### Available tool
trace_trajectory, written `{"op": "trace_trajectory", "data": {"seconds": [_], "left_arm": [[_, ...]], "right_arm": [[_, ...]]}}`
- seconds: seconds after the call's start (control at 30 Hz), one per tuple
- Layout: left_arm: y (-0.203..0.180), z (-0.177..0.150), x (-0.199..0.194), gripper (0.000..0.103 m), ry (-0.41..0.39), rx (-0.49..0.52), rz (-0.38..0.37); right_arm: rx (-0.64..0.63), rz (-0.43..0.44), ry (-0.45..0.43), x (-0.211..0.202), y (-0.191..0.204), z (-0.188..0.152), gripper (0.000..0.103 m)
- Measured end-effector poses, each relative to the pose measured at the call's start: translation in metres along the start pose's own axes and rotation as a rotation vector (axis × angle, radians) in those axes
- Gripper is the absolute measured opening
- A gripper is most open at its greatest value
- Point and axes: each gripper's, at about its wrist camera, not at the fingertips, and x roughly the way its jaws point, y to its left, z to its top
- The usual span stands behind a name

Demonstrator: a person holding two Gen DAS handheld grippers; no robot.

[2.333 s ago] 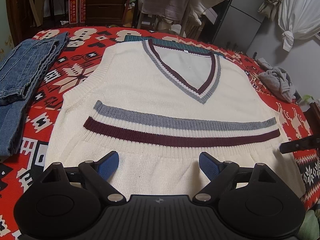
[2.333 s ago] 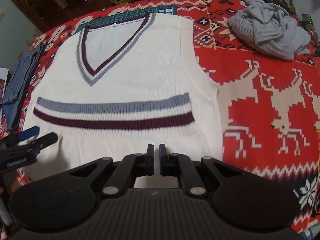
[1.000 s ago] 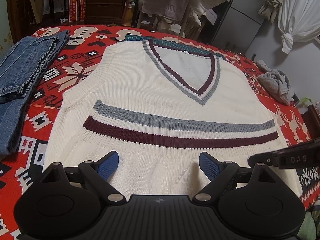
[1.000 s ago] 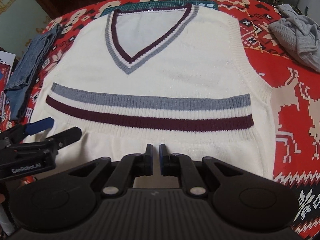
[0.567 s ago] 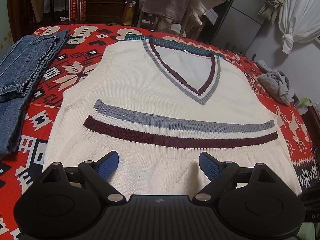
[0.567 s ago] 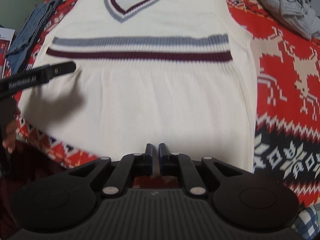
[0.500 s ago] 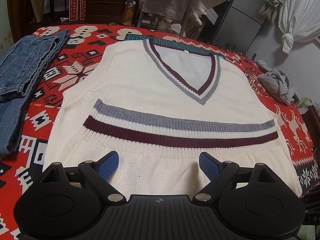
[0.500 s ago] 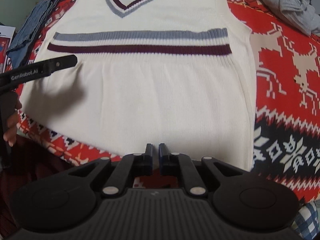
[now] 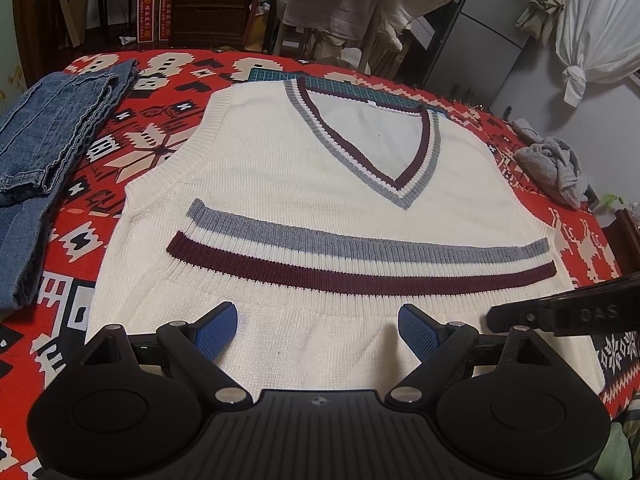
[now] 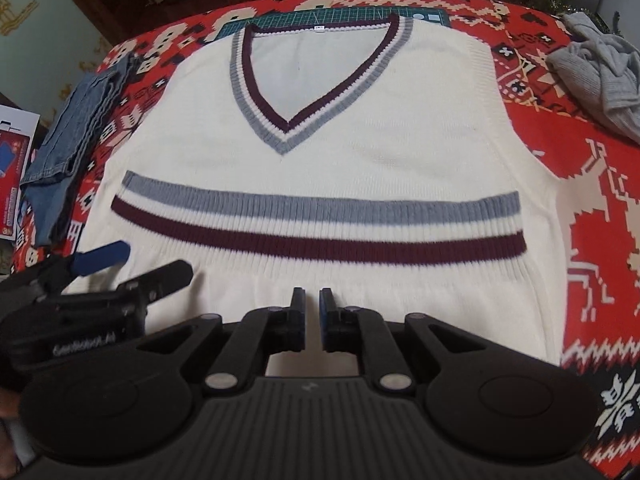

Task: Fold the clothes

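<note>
A cream knitted vest [image 9: 320, 184] with a grey and a maroon chest stripe and a V-neck lies flat, front up, on the red patterned cloth [image 9: 132, 148]. My left gripper [image 9: 318, 330] hovers over the vest's lower part, open, with nothing between its blue pads. From the right edge of that view my right gripper [image 9: 504, 316] reaches in over the vest's lower right side. In the right wrist view the vest [image 10: 328, 128] fills the middle. There my right gripper [image 10: 312, 312] is shut and empty above the hem area, and my left gripper [image 10: 156, 260] stands open at lower left.
Folded blue jeans [image 9: 52, 140] lie left of the vest, also seen as jeans [image 10: 76, 120]. A crumpled grey garment [image 9: 552, 164] sits at the right, the same grey garment [image 10: 600, 72]. A green cutting mat [image 10: 340, 16] peeks out behind the collar. Furniture and hanging clothes stand beyond the table.
My right gripper pulled back past the vest's hem, then came forward again over its lower part and back into the left wrist view. My left gripper has stayed put and open.
</note>
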Motion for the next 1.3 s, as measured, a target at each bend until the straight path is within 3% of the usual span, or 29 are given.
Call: {"op": "trace_trajectory", "data": {"seconds": [0.17, 0.53, 0.63, 0.73, 0.8, 0.87, 0.93, 1.13, 1.2, 1.3], "left_arm": [[0.000, 0.000, 0.000, 0.087, 0.001, 0.000, -0.002], [-0.001, 0.000, 0.000, 0.087, 0.003, 0.005, 0.003], [-0.002, -0.001, 0.000, 0.087, 0.003, 0.012, 0.008], [-0.002, -0.001, 0.001, 0.087, 0.002, 0.015, 0.010], [-0.002, -0.001, 0.000, 0.087, 0.002, 0.014, 0.010], [-0.002, -0.001, 0.000, 0.087, 0.002, 0.014, 0.010], [-0.003, -0.002, 0.000, 0.088, 0.001, 0.015, 0.013], [-0.006, -0.002, 0.001, 0.088, 0.002, 0.026, 0.030], [-0.006, -0.002, 0.001, 0.088, 0.000, 0.023, 0.034], [0.000, -0.002, -0.002, 0.088, -0.005, -0.026, 0.009]], "right_arm": [[-0.002, 0.003, 0.033, 0.006, -0.003, -0.013, 0.009], [-0.076, -0.013, 0.159, -0.020, -0.008, -0.084, 0.009], [-0.059, 0.007, 0.141, -0.032, -0.010, -0.091, 0.009], [-0.035, 0.024, 0.029, -0.049, -0.011, -0.085, 0.011], [-0.007, 0.040, -0.061, -0.059, -0.012, -0.079, 0.019], [0.040, 0.069, -0.150, -0.067, -0.016, -0.074, 0.037], [0.080, 0.094, -0.198, -0.066, -0.021, -0.070, 0.055], [0.099, 0.079, -0.294, -0.063, -0.024, -0.057, 0.093], [0.079, 0.078, -0.331, -0.064, -0.022, -0.054, 0.101], [0.021, 0.078, -0.371, -0.066, -0.016, -0.052, 0.102]]}}
